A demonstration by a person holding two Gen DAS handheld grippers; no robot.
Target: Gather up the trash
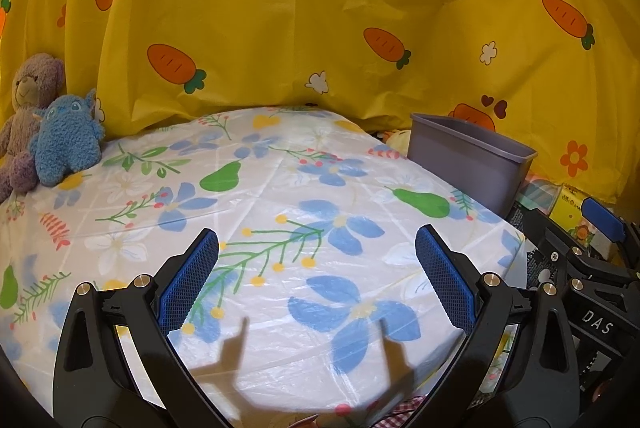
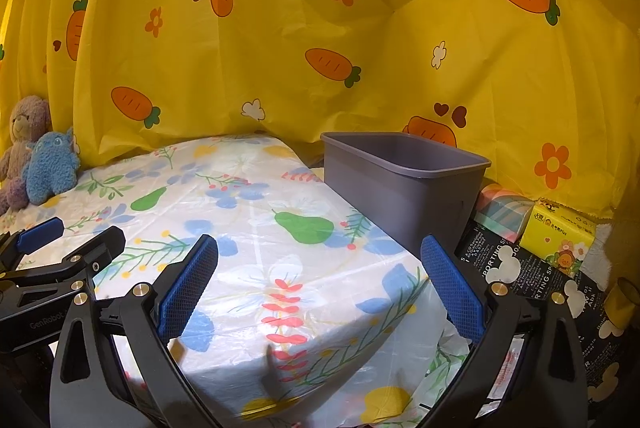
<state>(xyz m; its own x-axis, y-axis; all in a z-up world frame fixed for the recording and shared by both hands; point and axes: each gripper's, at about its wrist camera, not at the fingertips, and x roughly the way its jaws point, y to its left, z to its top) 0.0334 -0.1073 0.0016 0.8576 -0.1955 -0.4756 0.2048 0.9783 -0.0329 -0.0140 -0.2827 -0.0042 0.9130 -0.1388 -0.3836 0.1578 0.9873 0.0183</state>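
A grey plastic bin (image 1: 472,164) (image 2: 400,184) stands off the table's right side, its inside not visible. My left gripper (image 1: 318,248) hovers open over the flowered tablecloth (image 1: 280,196), nothing between its blue pads. My right gripper (image 2: 320,256) is open too, above the table's right front corner (image 2: 360,308), just short of the bin. The right gripper's fingers (image 1: 600,224) show at the right edge of the left wrist view; the left gripper's fingers (image 2: 44,240) show at the left edge of the right wrist view. No loose trash shows on the cloth.
A purple teddy bear (image 1: 28,108) and a blue plush toy (image 1: 66,140) sit at the table's far left. A yellow carrot-print curtain (image 1: 320,8) hangs behind. Right of the bin lie a yellow tissue pack (image 2: 560,232), a pastel box (image 2: 504,208) and a black printed cloth (image 2: 520,268).
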